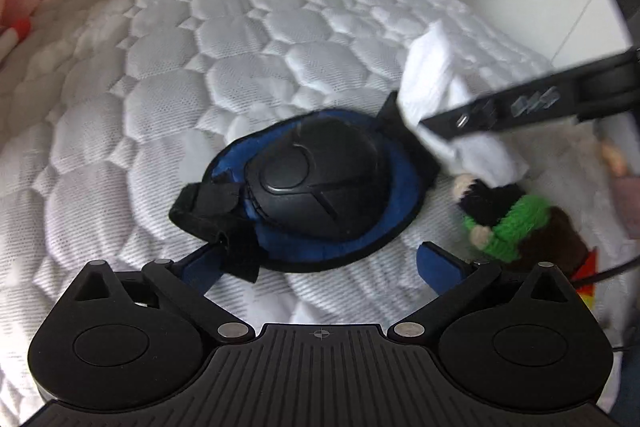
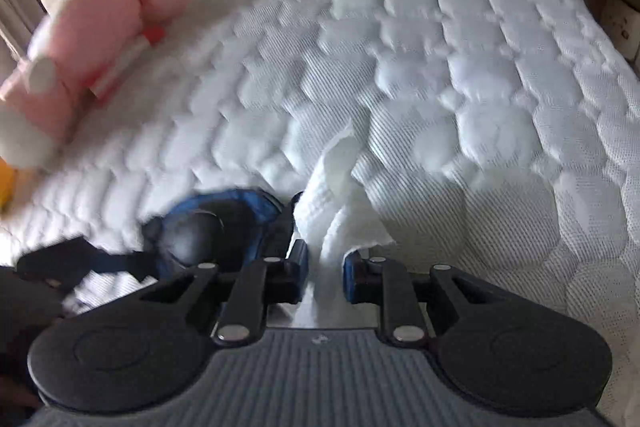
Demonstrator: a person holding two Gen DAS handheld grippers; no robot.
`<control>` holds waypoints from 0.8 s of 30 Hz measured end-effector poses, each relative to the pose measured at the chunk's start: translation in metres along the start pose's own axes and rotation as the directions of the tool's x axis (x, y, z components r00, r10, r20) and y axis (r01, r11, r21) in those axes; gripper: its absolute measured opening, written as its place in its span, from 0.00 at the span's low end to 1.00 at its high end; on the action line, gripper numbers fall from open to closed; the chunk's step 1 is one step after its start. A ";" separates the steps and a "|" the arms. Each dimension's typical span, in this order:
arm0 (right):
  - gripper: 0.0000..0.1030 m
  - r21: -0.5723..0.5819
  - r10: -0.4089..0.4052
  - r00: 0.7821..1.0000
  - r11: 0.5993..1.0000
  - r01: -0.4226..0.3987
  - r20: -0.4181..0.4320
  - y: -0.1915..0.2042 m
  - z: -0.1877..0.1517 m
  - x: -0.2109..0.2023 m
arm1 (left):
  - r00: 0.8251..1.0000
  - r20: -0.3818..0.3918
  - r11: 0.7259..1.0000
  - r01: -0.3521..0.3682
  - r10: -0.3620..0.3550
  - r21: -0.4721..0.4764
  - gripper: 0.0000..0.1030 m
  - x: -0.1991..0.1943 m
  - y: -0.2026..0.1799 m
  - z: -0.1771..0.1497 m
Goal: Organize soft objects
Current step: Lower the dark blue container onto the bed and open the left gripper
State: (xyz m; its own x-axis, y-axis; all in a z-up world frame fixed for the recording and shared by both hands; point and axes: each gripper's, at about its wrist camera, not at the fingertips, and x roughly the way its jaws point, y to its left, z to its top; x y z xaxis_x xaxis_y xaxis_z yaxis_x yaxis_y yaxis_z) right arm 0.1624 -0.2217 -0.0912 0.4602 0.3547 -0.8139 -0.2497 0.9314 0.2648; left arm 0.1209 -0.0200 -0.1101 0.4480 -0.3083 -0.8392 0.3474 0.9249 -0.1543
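We find the right tongs (image 2: 325, 269) pinched on the white cloth (image 2: 340, 203), lifted clear of the bed (image 2: 500, 87) for sorting; left tongs (image 1: 320, 267) wide, straddling the knee pad (image 1: 316, 183).

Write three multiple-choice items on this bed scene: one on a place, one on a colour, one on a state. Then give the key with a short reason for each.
1. Where does the knee pad lie?
A. on the quilted mattress
B. on the floor
C. in a drawer

2. What colour is the knitted doll's scarf?
A. red
B. green
C. yellow

3. How is the right gripper?
A. open, empty
B. shut on the white cloth
C. shut on the knee pad

Key: 1 A, quilting surrounds the pad; 2 B, a green band wraps the doll; 3 B, the right wrist view shows cloth pinched between the jaws, while the left gripper stands open.
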 end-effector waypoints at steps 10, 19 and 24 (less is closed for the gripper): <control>0.19 -0.191 -0.118 0.992 0.974 0.123 0.033 0.021 0.004 0.006 | 1.000 -0.018 1.000 -0.009 0.009 0.010 1.00 0.003 0.004 -0.001; 0.17 0.086 0.100 0.995 0.992 -0.097 -0.029 -0.007 0.006 0.008 | 0.999 -0.007 0.992 0.044 -0.045 -0.117 1.00 0.002 0.023 0.001; 0.17 0.018 0.111 0.988 0.993 -0.114 0.105 0.002 0.017 -0.024 | 0.983 0.014 0.928 0.178 -0.184 -0.328 1.00 -0.004 0.059 0.002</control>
State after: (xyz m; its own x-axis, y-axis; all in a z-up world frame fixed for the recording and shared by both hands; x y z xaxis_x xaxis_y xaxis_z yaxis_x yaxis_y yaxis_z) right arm 0.1655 -0.2264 -0.0623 0.5165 0.4628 -0.7204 -0.2850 0.8863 0.3650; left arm 0.1415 0.0357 -0.1146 0.3880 -0.4763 -0.7891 0.1323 0.8760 -0.4637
